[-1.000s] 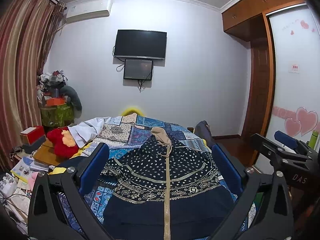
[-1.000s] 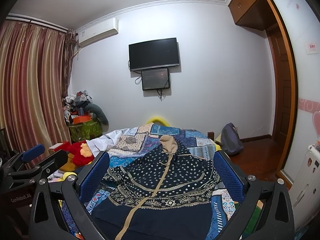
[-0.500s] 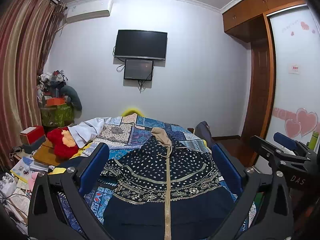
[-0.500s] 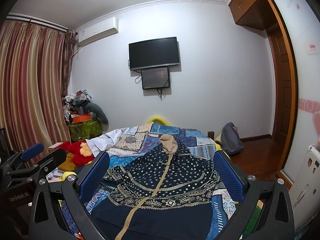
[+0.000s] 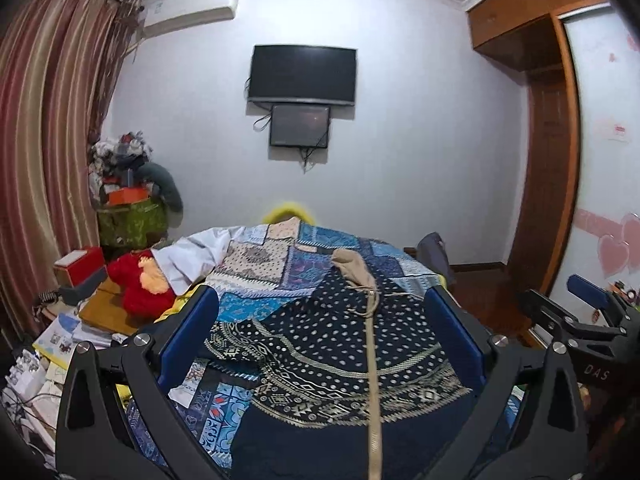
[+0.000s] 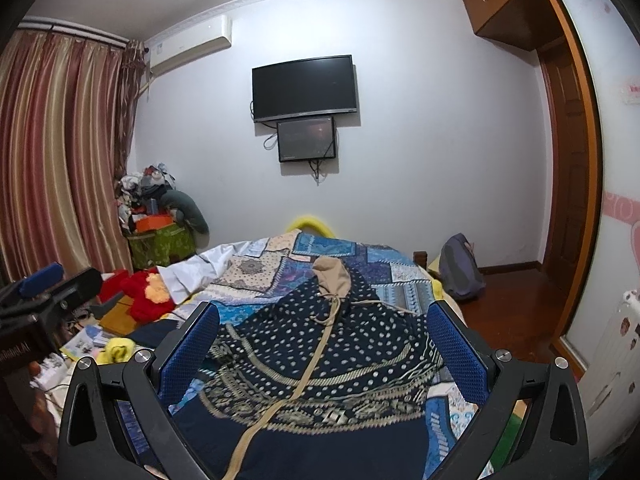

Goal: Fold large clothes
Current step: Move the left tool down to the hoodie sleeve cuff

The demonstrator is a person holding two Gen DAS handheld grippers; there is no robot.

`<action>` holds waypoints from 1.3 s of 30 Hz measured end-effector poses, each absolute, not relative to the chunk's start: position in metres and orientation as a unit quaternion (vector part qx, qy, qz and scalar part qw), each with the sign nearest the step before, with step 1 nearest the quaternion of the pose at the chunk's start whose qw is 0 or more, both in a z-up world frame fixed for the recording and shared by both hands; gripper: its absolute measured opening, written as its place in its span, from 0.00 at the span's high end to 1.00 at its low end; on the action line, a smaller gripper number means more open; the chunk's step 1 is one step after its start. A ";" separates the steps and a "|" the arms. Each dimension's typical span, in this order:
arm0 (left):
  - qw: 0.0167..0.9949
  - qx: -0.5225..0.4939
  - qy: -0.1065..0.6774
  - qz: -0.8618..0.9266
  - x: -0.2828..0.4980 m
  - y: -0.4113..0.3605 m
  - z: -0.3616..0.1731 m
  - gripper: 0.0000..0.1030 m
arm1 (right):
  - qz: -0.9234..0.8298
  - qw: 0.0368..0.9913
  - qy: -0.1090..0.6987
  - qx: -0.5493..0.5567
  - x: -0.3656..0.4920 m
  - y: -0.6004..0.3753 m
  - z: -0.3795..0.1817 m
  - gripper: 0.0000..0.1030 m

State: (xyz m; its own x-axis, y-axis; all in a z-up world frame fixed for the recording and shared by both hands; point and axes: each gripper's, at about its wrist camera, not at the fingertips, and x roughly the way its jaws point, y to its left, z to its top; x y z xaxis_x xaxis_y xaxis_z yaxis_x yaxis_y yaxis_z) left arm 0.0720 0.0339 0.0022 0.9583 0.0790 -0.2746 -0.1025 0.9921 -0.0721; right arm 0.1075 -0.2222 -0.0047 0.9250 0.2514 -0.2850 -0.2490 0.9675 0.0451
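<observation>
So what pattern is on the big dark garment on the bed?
The garment is navy with pale dots, geometric bands and a tan centre strip; left wrist view.

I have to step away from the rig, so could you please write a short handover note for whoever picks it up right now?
Left gripper: open, empty, held above the bed.
Right gripper: open, empty, also above the bed.
The dark dotted garment lies spread flat on the patchwork bedspread, tan hood toward the far wall, tan centre strip running toward you.
Done: garment laid out; no fold visible.
Left: grasp the edges and make every fold.
</observation>
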 end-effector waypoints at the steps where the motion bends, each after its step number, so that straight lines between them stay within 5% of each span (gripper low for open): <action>1: 0.987 -0.047 0.143 0.049 0.080 0.040 0.001 0.00 | 0.126 0.981 0.147 0.000 0.117 -0.219 -0.006 0.00; 23: 0.896 -0.132 0.384 0.178 0.261 0.256 -0.161 0.00 | 0.127 0.942 0.304 -0.056 0.357 -0.169 -0.119 0.00; 31: 0.830 -0.222 0.479 0.179 0.280 0.300 -0.235 0.26 | 0.159 0.909 0.373 -0.097 0.408 -0.147 -0.169 0.00; 39: 0.824 -0.267 0.473 0.161 0.306 0.320 -0.253 0.34 | 0.186 0.898 0.379 -0.121 0.417 -0.130 -0.188 0.00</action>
